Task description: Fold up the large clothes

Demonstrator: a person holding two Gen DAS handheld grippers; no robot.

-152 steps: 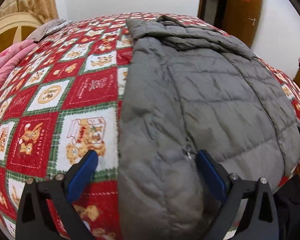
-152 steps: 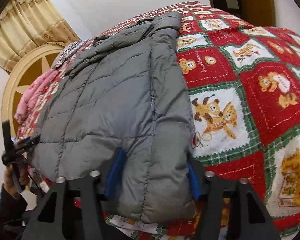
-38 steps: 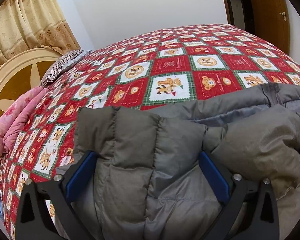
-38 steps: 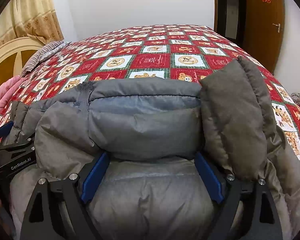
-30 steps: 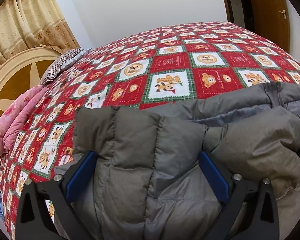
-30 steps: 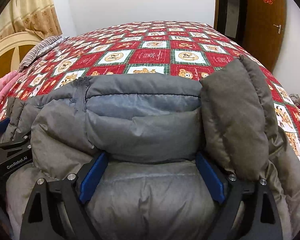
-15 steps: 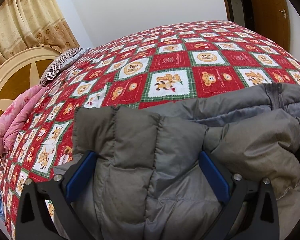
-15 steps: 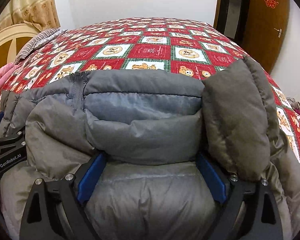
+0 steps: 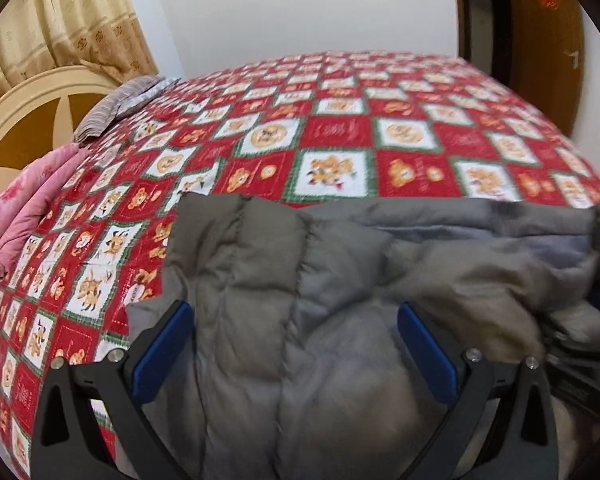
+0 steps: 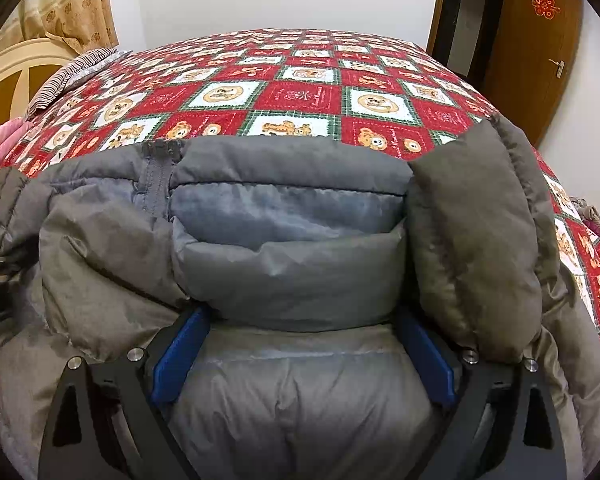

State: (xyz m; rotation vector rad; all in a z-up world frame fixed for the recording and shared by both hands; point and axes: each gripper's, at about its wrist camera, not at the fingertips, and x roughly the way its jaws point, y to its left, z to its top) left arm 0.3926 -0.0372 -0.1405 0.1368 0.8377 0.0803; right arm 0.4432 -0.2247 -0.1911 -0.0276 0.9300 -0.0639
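Observation:
A grey quilted down jacket (image 9: 300,264) lies folded over into a thick bundle at the near edge of the bed. In the right wrist view the jacket (image 10: 284,264) shows a folded panel on top and a sleeve doubled over at the right. My left gripper (image 9: 292,312) is open, its blue fingers wide apart with the puffy left part of the bundle bulging between them. My right gripper (image 10: 302,316) is open too, astride the middle of the bundle. Each gripper shows at the edge of the other's view.
The bed wears a red, white and green bear-patterned bedspread (image 9: 340,132). A pink quilt (image 9: 24,216) and a striped pillow (image 9: 124,100) lie by the round cream headboard (image 9: 40,120) on the left. A brown door (image 10: 540,40) stands at the back right.
Five seconds ago the jacket lay flat at full length; it is now doubled over. Over the last second both grippers shifted only slightly, and the left view is now blurred.

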